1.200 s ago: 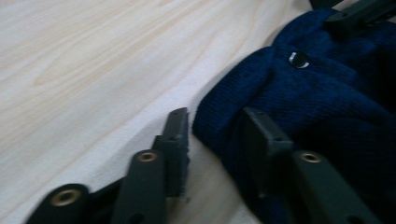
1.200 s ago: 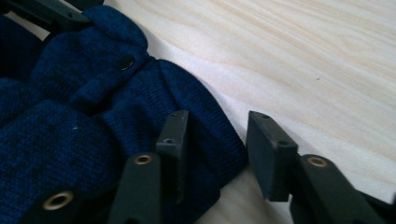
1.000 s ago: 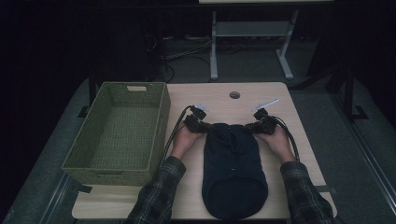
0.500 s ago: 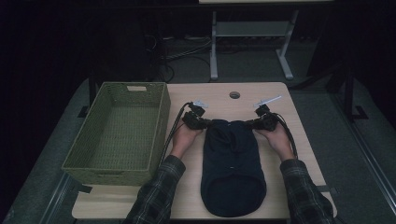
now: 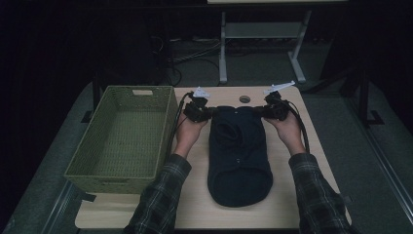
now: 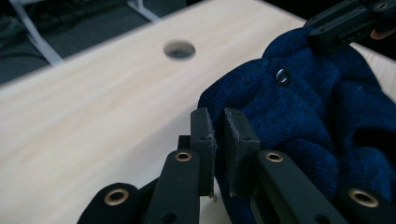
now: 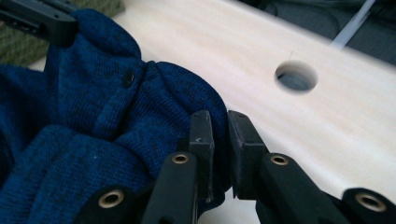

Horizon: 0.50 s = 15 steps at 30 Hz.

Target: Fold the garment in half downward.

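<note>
Nearby, green basket (image 5: 122, 131) left of sweater (image 5: 238, 146), seemingly apart.

High view: fixed above the person's side, facing forward and down, far enough to take in the whole pale wooden table (image 5: 311, 146) and floor beyond. Left gripper view: low, close, looking along its black jaws across the tabletop toward the small round hole in the wood (image 6: 180, 49). Right gripper view: equally low and close, from the opposite side. All three share that hole and the dark blue knitted garment's (image 5: 238, 146) far edge.
</note>
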Motion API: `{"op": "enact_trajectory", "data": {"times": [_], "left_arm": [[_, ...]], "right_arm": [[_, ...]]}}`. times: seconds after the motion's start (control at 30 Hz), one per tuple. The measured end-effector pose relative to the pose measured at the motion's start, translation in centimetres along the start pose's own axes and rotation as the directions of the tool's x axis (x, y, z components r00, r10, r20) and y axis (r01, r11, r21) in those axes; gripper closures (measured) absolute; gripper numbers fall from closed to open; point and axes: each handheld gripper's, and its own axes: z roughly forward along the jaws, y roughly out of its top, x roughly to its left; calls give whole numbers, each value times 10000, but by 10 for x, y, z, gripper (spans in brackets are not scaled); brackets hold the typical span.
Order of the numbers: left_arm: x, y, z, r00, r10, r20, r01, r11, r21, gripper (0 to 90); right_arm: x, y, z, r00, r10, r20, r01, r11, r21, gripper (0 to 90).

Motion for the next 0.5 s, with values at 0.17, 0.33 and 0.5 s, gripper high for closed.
{"op": "enact_trajectory", "data": {"times": [0.17,0.33,0.5], "left_arm": [[-8,5,-13,9992,375,-117,-377,9991,-187,827],[-23,-1,-24,9968,787,-103,-792,9957,-483,827],[-35,-11,-30,9939,1096,-77,-1099,9918,-654,826]], "right_arm": [[6,6,-11,9999,-123,-41,122,9994,-330,809],[13,-6,-21,9997,-225,-106,218,9978,-621,809],[23,-22,-30,9991,-366,-221,344,9954,-893,808]]}}
